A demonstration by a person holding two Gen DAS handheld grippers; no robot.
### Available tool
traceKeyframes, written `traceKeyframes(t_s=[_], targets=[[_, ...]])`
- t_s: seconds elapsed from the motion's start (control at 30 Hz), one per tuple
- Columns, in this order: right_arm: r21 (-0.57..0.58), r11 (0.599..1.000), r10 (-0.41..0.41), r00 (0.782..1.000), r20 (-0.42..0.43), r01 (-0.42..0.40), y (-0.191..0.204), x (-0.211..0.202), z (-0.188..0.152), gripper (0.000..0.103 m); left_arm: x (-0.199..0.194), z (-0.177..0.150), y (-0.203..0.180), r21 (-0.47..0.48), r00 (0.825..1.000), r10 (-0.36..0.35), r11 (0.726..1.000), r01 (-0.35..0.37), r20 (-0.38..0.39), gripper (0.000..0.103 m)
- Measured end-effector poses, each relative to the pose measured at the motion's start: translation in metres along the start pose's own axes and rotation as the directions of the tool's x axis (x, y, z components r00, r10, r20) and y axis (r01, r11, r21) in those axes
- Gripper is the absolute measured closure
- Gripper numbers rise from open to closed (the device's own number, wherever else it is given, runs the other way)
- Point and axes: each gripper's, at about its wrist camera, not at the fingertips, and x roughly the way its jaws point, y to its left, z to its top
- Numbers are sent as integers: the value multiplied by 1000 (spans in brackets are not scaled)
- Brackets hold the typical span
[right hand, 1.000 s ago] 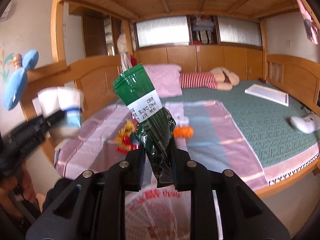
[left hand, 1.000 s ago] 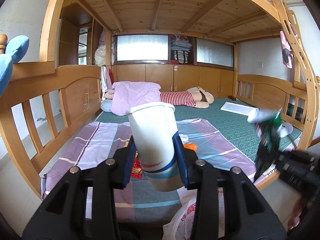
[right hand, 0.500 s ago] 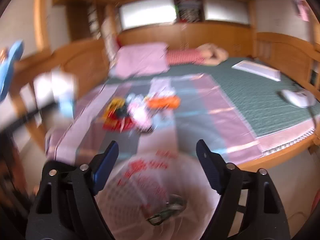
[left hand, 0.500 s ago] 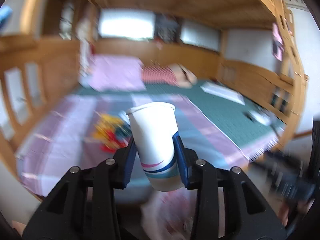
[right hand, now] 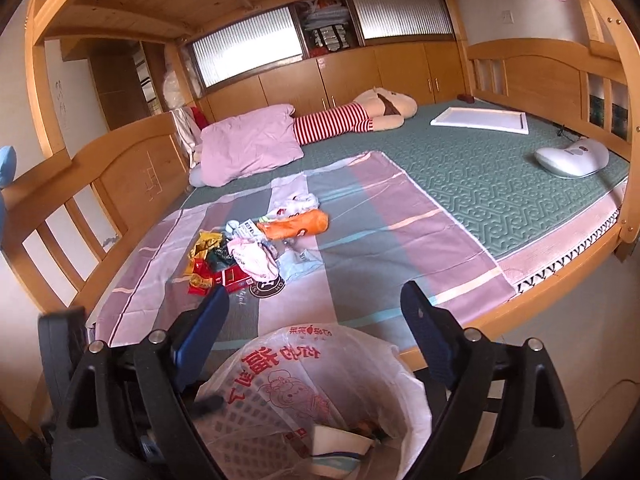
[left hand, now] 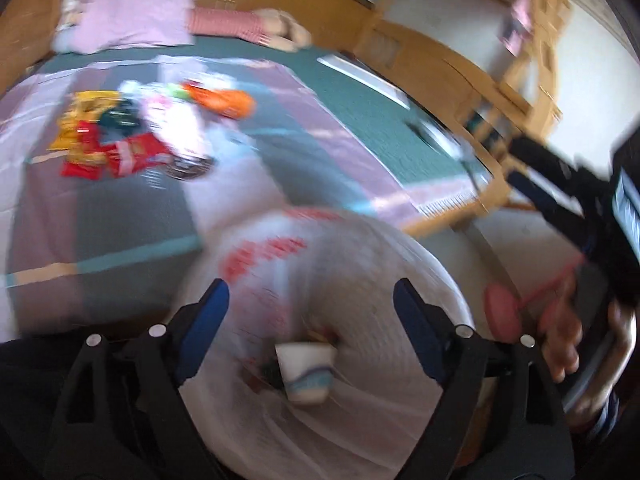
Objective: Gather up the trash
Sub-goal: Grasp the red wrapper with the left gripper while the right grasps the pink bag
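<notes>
Trash pile (right hand: 256, 252) on bed (right hand: 480, 184) – centre-left of right view, above and left of right tongs (right hand: 314, 322); long axis runs upper right. Both tongs opening, nothing between; left tongs (left hand: 306, 312) over bag (left hand: 360, 264), cup (left hand: 306, 372) inside.

My left hand-held gripper (left hand: 308, 312) sits at the bottom of the frame, its jaws opening, nothing pressed between the blue pads. Below them, at lower centre, a paper cup (left hand: 306, 372) lies inside the white plastic bag (left hand: 360, 264) with red print. In the upper left, blurred snack wrappers (left hand: 108, 148) and an orange packet (left hand: 228, 100) lie on the striped sheet (left hand: 312, 128) of the bed. At the right edge my right hand-held gripper (left hand: 560, 184) reaches in, and a hand (left hand: 560, 336) shows below it.
</notes>
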Motion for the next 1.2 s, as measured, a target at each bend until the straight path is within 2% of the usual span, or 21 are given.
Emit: traceKeyframes(t_s=[0.07,0.13,0.2,0.23,0.27,0.33,0.4,0.47,0.5,0.57,0.63,0.7,0.73,0.8,0.87,0.93,1.03,1.13,1.2], targets=[[-7,1000,-3,1000,-16,3,4,8,0,17,-3,10,30,-65,995,85,995,-82,48,19],[-24,1000,-5,1000,-28,4,9,14,-1,17,-4,26,66,-147,980,176,976,-161,92,19],[-44,999,-14,999,-40,12,14,22,0,17,0,49,114,-264,952,282,933,-244,118,20],[-51,998,-22,999,-47,19,16,27,0,17,4,60,135,-312,939,319,912,-266,131,25],[-54,998,-26,998,-54,23,18,32,0,17,6,67,150,-342,930,344,896,-282,134,30],[-50,999,-25,997,-70,21,19,41,0,17,20,88,185,-405,915,389,857,-318,104,31],[-45,999,-18,995,-98,13,23,57,1,17,37,103,210,-429,912,401,841,-329,88,31],[-36,999,0,992,-127,-4,27,76,4,17,64,120,228,-393,910,410,847,-357,57,31],[-30,999,9,990,-138,-13,30,84,5,17,79,127,236,-385,915,403,847,-366,15,31],[-17,999,33,987,-160,-36,38,102,10,17,92,127,245,-408,933,359,850,-333,-14,31],[-24,998,53,983,-177,-58,50,124,15,17,102,132,252,-427,938,344,843,-328,-42,33],[-53,996,62,980,-191,-74,63,144,18,17,112,136,255,-412,928,366,837,-359,-65,46],[-70,994,64,977,-201,-80,70,154,20,17,116,137,256,-401,924,376,837,-372,-72,48],[-126,988,58,971,-233,-90,87,185,24,17,125,139,256,-361,913,397,841,-403,-93,62],[-182,979,43,965,-260,-93,104,215,26,17,134,140,255,-323,900,421,841,-435,-116,73],[-256,962,18,962,-274,-91,124,244,26,17,133,139,253,-308,891,438,837,-452,-117,76],[-427,901,-61,953,-297,-75,160,291,16,17,119,131,255,-339,889,446,825,-452,-101,78],[-498,866,-133,939,-317,-45,172,329,6,18,98,119,259,-411,910,407,819,-400,-74,82],[-502,865,-177,928,-328,-13,170,349,3,31,82,109,259,-446,925,377,820,-358,-49,82]])
